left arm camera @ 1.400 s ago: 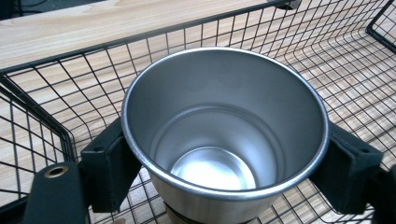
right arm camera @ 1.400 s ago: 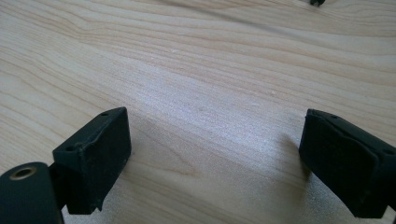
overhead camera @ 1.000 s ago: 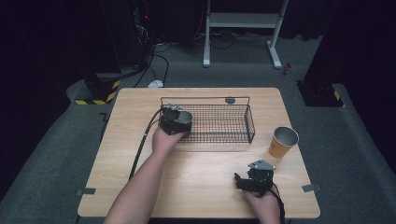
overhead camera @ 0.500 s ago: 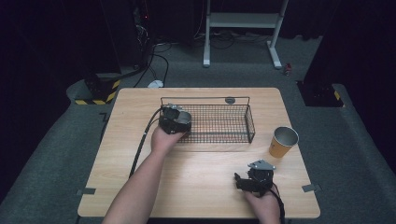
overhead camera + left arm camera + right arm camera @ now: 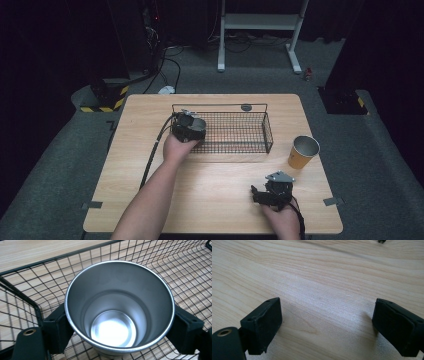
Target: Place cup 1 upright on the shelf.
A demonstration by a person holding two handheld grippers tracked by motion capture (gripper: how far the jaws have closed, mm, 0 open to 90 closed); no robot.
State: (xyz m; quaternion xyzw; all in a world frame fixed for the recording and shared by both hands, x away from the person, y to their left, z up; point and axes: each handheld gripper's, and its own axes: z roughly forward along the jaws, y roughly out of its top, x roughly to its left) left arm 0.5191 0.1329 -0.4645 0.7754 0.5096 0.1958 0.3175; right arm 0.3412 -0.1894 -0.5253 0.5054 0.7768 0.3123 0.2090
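Left gripper: the left gripper (image 5: 189,126) is at the left end of the wire basket (image 5: 250,145), a little left of the middle of the high view. Its two jaws pinch a steel cup (image 5: 119,307) from both sides; in the left gripper view one jaw touches the cup wall at lower left of the frame and the other at lower right.

Steel cup: it stands upright with the open mouth up, and it is empty, the shiny bottom is visible. Its long axis goes nearly straight along the camera line. The basket mesh is under it and behind it, so the cup is inside the basket or just above its floor; I cannot tell if it touches the mesh.

Right gripper: the right gripper (image 5: 272,192) rests low over the wooden table (image 5: 210,200) in the lower right of the high view. Its jaws are spread wide with only bare wood between them.

Orange cup: a second cup, the orange cup (image 5: 302,152), stands upright on the table just right of the basket, in the right part of the frame.

Relation for the next move: the orange cup lies up and slightly right of the right gripper, and that hand is much nearer to it than the left one. I judge the left jaws could let go of the steel cup first.
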